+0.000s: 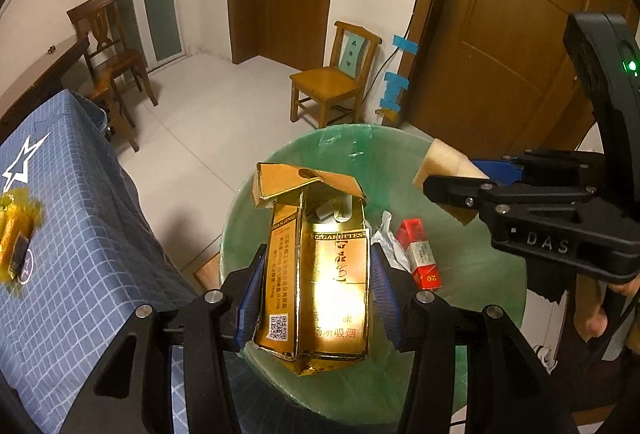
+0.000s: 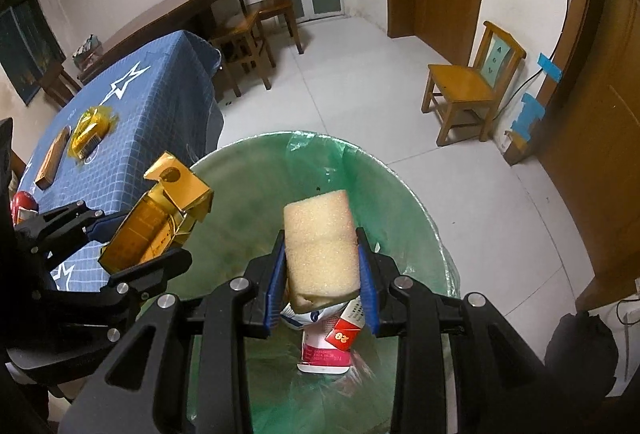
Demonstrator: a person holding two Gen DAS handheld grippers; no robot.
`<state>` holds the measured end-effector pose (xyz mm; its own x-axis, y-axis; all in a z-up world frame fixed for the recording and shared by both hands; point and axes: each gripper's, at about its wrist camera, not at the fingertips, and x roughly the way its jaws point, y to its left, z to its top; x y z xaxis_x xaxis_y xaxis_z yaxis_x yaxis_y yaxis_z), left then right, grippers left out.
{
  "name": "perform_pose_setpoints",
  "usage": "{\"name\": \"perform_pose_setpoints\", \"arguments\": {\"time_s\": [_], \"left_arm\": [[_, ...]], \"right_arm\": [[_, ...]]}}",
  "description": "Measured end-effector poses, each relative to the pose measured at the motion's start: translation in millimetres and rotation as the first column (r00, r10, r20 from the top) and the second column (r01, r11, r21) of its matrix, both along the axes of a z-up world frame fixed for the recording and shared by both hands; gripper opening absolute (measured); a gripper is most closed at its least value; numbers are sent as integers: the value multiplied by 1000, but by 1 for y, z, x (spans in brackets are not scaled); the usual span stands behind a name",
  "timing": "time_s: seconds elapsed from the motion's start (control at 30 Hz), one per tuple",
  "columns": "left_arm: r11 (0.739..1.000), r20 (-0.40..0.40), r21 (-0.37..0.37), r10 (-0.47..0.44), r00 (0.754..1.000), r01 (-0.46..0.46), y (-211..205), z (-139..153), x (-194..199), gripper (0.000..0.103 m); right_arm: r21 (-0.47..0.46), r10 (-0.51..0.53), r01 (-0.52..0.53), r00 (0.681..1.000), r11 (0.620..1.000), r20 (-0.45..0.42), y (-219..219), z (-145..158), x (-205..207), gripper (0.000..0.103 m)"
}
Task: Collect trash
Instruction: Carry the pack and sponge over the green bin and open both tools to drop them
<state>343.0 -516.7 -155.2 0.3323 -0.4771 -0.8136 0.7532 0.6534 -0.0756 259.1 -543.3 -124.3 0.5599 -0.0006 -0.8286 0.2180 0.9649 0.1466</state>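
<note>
My left gripper (image 1: 316, 290) is shut on an opened gold cigarette box (image 1: 320, 274), held over the mouth of a green-lined trash bin (image 1: 480, 266). The same gold cigarette box (image 2: 156, 218) shows at the left in the right wrist view, over the bin's near rim. My right gripper (image 2: 322, 274) is shut on a yellowish sponge block (image 2: 320, 246) above the trash bin (image 2: 400, 218). In the left wrist view that sponge block (image 1: 444, 162) pokes out past the right gripper's fingers (image 1: 452, 190). A red cigarette pack (image 1: 420, 254) and crumpled wrappers lie inside the bin.
A table with a blue checked cloth (image 2: 132, 106) stands left of the bin, bearing a yellow wrapped packet (image 2: 90, 130), a brown flat box (image 2: 52, 158) and a red item (image 2: 22, 204). A small wooden chair (image 2: 468, 90) stands by the door; darker chairs (image 2: 256, 2) stand farther back.
</note>
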Motion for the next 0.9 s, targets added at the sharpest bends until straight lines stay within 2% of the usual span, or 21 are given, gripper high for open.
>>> {"name": "perform_pose_setpoints", "arguments": {"time_s": [0.33,0.37,0.4,0.5,0.9], "left_arm": [[1000,-3,24,16,1000,-16,4,0,-4,52],[1000,-2,24,20,1000,-20,4,0,-4,56],[1000,2,21,22,1000,-22,4,1,-4,59],[1000,20,20,23,1000,-24,7,2,-5,63],[999,20,7,35,999,-36,32,8,-15,66]], "right_arm": [[36,-10,9,1000,999,12,-12,-1,0,32],[44,-12,11,1000,999,17,-14,-1,0,37],[45,-16,15,1000,999,24,-14,-1,-2,46],[51,-19,17,999,999,35,-15,1,-3,52],[66,-40,34,994,997,97,-13,10,-24,53]]}}
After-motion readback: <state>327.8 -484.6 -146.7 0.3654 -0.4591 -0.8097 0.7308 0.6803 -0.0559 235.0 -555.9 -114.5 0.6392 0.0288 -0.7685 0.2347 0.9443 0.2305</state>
